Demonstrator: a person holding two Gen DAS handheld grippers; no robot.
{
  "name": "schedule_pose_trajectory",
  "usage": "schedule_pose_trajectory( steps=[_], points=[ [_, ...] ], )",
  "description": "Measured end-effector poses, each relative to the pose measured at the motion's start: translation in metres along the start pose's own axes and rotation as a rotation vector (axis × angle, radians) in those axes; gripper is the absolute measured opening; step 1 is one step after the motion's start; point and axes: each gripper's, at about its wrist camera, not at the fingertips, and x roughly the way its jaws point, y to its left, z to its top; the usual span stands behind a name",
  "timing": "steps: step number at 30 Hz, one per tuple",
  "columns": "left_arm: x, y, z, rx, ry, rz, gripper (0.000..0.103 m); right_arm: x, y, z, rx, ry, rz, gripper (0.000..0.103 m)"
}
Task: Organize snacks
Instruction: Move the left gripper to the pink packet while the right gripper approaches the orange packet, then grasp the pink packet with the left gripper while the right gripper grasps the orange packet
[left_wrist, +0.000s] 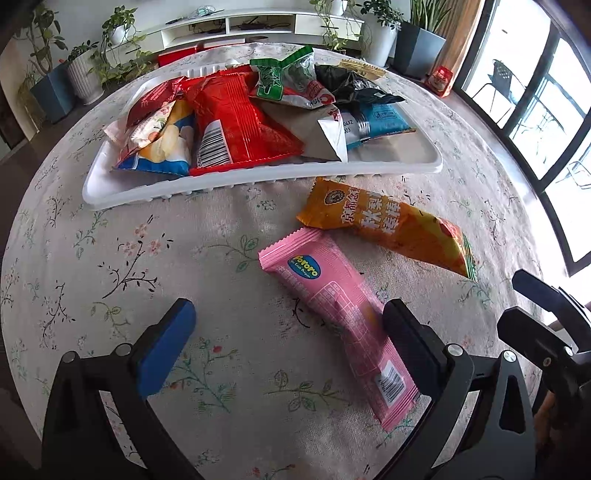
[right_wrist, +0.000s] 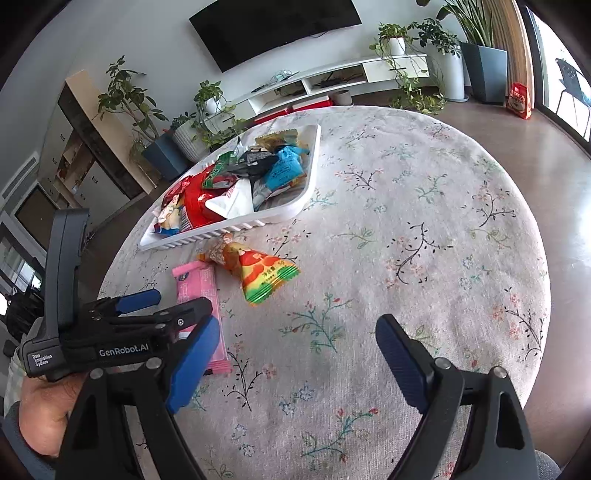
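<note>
A pink snack packet (left_wrist: 332, 306) lies flat on the floral tablecloth, with an orange packet (left_wrist: 388, 229) just beyond it. My left gripper (left_wrist: 290, 332) hovers low over the pink packet with its jaws wide open. The packet's near half runs under the right finger (left_wrist: 410, 339), and the pads do not press on it. In the right wrist view the left gripper (right_wrist: 184, 299) sits over the pink packet (right_wrist: 195, 284), beside the orange packet (right_wrist: 255, 269). My right gripper (right_wrist: 295, 354) stands open over bare cloth, holding nothing.
A white tray (left_wrist: 258, 177) piled with several snack bags sits behind the two loose packets; its rim (right_wrist: 221, 227) also shows in the right wrist view. A hand (right_wrist: 44, 406) holds the left gripper. The round table's edge curves close on the right, with floor, plants and windows beyond.
</note>
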Motion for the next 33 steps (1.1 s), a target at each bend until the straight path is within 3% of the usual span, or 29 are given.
schedule_pose_trajectory(
  steps=[6,8,9,11,13,17,21,22,24,27,29,31,33],
  points=[
    [-0.001,-0.001,-0.002,0.049,-0.009,0.041,0.102,-0.003,0.008,0.003,-0.053,-0.009,-0.024,0.089],
    [-0.005,-0.008,-0.006,0.080,-0.017,0.009,0.093,-0.007,0.010,0.010,-0.081,-0.027,-0.038,0.089],
    [-0.005,-0.007,-0.008,0.083,-0.012,-0.021,0.083,-0.008,0.011,0.014,-0.100,-0.029,-0.039,0.089],
    [-0.007,-0.005,-0.011,0.089,-0.016,-0.031,0.077,-0.007,0.015,0.024,-0.162,-0.012,-0.039,0.089],
    [-0.010,0.000,-0.013,0.094,-0.015,-0.047,0.063,-0.004,0.022,0.030,-0.233,0.006,-0.051,0.089],
    [-0.016,0.019,-0.015,0.077,-0.008,-0.059,0.049,0.005,0.035,0.037,-0.330,0.043,-0.048,0.087],
    [-0.019,0.035,-0.014,0.047,-0.004,-0.053,0.053,0.022,0.048,0.037,-0.393,0.107,-0.042,0.087],
    [-0.019,0.038,-0.013,0.034,-0.006,-0.033,0.064,0.025,0.052,0.037,-0.409,0.112,-0.047,0.086],
    [-0.019,0.038,-0.010,0.032,-0.014,0.017,0.076,0.028,0.058,0.036,-0.436,0.116,-0.046,0.086],
    [-0.014,0.037,-0.007,0.044,-0.013,0.010,0.076,0.032,0.064,0.039,-0.443,0.116,-0.048,0.086],
    [-0.010,0.038,-0.007,0.045,-0.020,0.002,0.066,0.035,0.066,0.040,-0.441,0.118,-0.047,0.086],
    [-0.011,0.037,-0.004,0.063,-0.042,0.004,0.036,0.038,0.067,0.041,-0.446,0.123,-0.055,0.086],
    [-0.011,0.039,-0.002,0.061,-0.039,-0.010,0.025,0.041,0.066,0.042,-0.448,0.127,-0.062,0.086]
  ],
)
